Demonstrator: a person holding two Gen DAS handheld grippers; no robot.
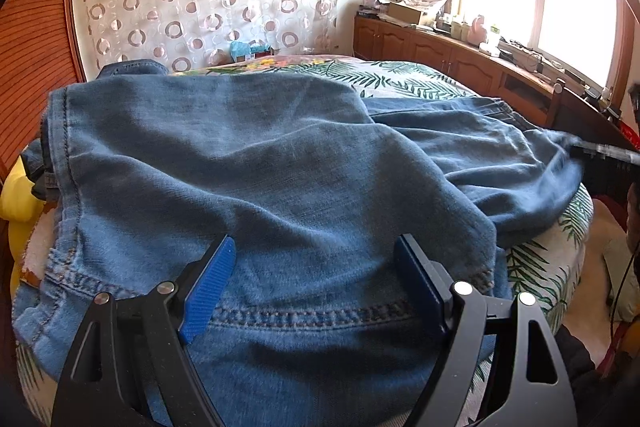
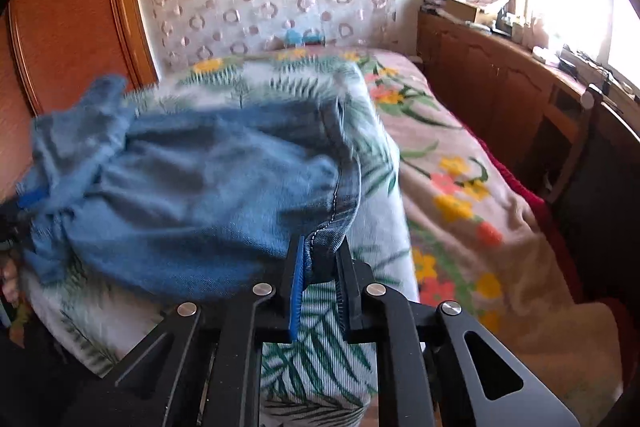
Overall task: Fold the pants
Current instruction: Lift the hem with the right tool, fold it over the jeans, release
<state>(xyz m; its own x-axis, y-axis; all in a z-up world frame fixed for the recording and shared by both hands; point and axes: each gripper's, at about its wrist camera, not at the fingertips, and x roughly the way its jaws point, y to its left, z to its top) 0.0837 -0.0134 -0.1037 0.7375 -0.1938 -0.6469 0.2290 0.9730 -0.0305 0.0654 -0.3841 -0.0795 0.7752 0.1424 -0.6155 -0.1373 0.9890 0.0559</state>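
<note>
Denim pants (image 1: 260, 163) sprawl across the leaf-print bedspread (image 2: 320, 359); left gripper (image 1: 316, 247) gapes wide over them, right gripper (image 2: 320, 247) pinches their hem.

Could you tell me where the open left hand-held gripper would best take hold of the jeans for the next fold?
Probably the stitched hem band of the jeans, which lies flat across the gap of the left hand-held gripper. Come straight forward and low from the near bed edge; the thick seam gives a firm bite. The right hand-held gripper already pinches a seamed edge.
</note>
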